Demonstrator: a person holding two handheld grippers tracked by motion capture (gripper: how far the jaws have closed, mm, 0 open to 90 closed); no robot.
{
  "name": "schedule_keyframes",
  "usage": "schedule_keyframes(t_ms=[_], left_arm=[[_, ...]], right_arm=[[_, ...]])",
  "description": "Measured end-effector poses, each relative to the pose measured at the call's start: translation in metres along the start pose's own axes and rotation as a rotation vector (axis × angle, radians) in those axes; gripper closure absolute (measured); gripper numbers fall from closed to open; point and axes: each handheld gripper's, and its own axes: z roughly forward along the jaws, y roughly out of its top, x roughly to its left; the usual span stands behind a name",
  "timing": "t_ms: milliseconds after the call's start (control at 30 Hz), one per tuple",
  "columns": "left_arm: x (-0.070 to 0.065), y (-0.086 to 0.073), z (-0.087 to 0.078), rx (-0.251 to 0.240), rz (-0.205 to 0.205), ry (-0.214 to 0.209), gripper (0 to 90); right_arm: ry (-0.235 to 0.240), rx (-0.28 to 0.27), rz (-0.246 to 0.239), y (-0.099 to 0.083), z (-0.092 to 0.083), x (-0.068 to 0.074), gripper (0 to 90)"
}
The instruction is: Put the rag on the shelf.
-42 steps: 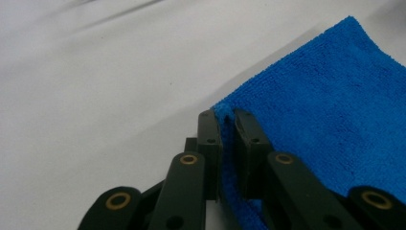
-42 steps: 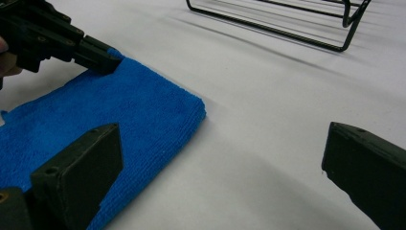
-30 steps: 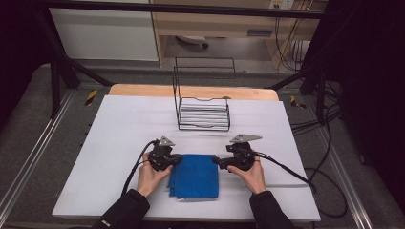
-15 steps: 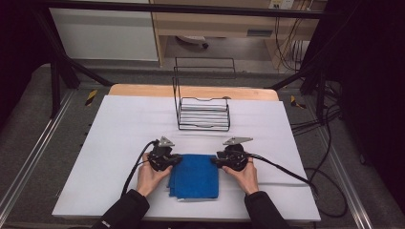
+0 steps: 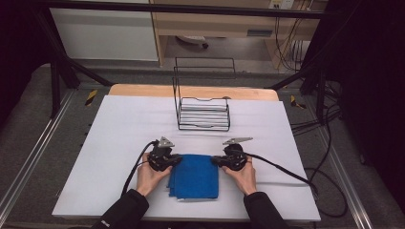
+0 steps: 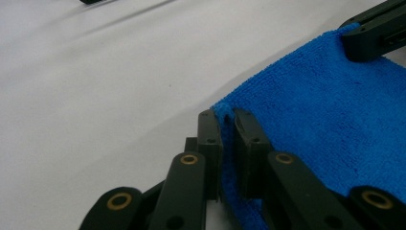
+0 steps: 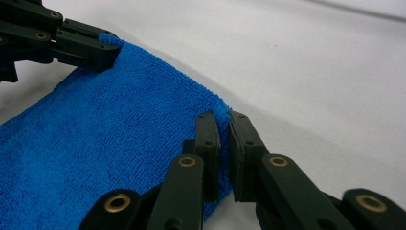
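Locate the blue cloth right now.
In the high view the blue cloth lies flat at the table's near edge, between the left gripper and right gripper, nearer than the wire rack.

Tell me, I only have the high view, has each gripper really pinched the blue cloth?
Observer: Yes for the left gripper. Its own view shows a far corner of the cloth clamped between the jaws.
Operator: And the right one?
Observer: The right gripper has just been closing, and now its jaws pinch the other far corner.
Operator: Is the cloth off the table?
Observer: Not from what I see. In the right gripper view the cloth lies flat on the white table between the two grippers.
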Motion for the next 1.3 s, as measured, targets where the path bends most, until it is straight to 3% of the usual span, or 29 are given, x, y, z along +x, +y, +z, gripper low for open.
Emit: schedule_keyframes(t_ms=[267, 500, 967, 1300], left_arm=[[0.001, 0.0, -0.004, -0.019, -0.017, -0.006, 83.2], [0.0, 0.003, -0.017, -0.07, -0.026, -0.016, 83.4], [-0.008, 0.009, -0.037, -0.153, 0.006, -0.016, 83.5], [-0.013, 0.013, -0.047, -0.191, 0.019, -0.008, 83.6]], right_arm=[[0.013, -0.023, 0.005, 0.003, -0.008, 0.001, 85.7], [0.041, -0.084, 0.002, 0.005, -0.02, 0.006, 85.7], [0.061, -0.155, -0.023, 0.008, -0.037, 0.01, 85.7], [0.023, -0.196, -0.101, 0.014, -0.047, 0.019, 85.7]])
